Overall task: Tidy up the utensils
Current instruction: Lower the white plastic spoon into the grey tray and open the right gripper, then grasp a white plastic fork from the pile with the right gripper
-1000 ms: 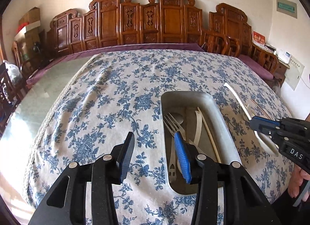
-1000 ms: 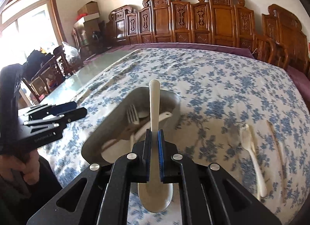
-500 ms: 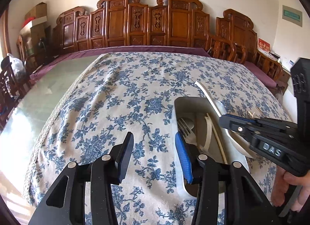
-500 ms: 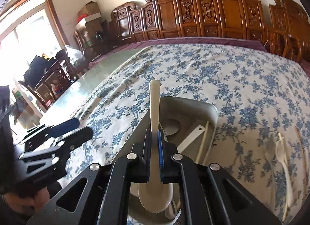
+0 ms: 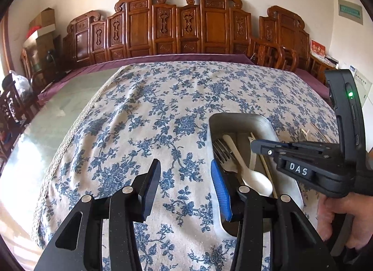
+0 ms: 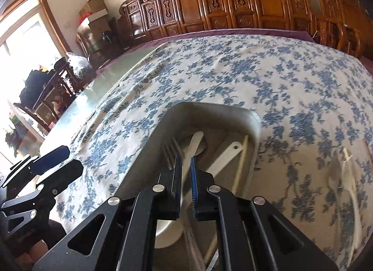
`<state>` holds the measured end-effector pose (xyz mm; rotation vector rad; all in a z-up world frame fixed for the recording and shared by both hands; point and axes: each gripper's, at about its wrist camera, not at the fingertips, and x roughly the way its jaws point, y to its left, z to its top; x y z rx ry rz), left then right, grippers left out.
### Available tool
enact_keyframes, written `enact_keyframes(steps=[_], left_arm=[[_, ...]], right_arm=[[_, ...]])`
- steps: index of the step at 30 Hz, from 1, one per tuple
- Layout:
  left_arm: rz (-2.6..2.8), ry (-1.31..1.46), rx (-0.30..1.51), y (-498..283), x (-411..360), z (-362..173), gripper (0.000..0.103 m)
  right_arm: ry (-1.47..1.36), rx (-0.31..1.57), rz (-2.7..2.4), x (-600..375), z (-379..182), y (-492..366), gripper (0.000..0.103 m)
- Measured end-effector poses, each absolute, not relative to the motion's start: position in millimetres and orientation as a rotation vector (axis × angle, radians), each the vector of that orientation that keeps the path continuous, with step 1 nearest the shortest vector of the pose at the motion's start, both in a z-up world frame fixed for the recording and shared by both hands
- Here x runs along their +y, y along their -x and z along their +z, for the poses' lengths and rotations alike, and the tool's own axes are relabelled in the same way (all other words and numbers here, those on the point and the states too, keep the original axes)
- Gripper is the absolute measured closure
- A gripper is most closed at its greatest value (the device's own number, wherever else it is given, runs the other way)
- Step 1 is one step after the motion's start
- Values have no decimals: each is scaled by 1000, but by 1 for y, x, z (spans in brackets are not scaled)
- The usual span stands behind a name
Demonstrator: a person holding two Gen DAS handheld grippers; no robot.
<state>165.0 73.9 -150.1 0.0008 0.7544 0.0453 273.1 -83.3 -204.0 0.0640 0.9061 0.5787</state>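
Large bench is covered by a white cloth with blue floral print; a row of carved brown wooden chair backs is lined along its far edge

Grey rectangular metal tray is seen on the cloth at the near right of the bench; in the right wrist view the same tray lies directly under the right hand-held gripper

Left hand-held gripper is held over bare cloth just left of the tray; its jaws are spread wide, nothing between them

Right hand-held gripper is held low over the tray; its jaws are parted by a narrow gap. The white plastic spoon is seen lying in the tray, bowl toward the near end, handle pointing to the far end; its handle is lined up with the gap, and contact with the pads cannot be told from here

Beside the spoon in the tray: a silver metal fork on its left, a flat white handled utensil and a pale thin chopstick on its right

Outside the tray, on the cloth to the right, another white plastic utensil is seen, blurred
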Motion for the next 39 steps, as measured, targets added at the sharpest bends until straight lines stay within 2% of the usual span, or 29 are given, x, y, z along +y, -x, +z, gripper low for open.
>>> enact_keyframes(steps=[11, 12, 14, 18, 20, 21, 32, 35, 39], left_arm=[[-27, -33, 749, -159, 38, -147, 59], [-34, -32, 751, -159, 34, -147, 57], [-48, -34, 759, -160, 25, -148, 54], [-73, -39, 768, -161, 9, -149, 54], [-81, -44, 774, -162, 2, -149, 54], [-89, -47, 779, -162, -2, -149, 54], [-104, -140, 804, -168, -36, -150, 54], [-117, -145, 810, -173, -46, -150, 54], [-143, -133, 828, -183, -60, -154, 54]], right_arm=[[76, 799, 511, -177, -182, -242, 93], [84, 797, 507, -185, -182, -242, 90], [115, 794, 494, -199, -184, -243, 77], [133, 792, 444, -235, -191, -252, 77], [127, 784, 438, -251, -198, -258, 67], [128, 783, 430, -258, -202, -261, 66], [72, 825, 427, -300, -234, -280, 67], [37, 851, 438, -303, -237, -284, 79], [50, 872, 460, -299, -240, -283, 85]])
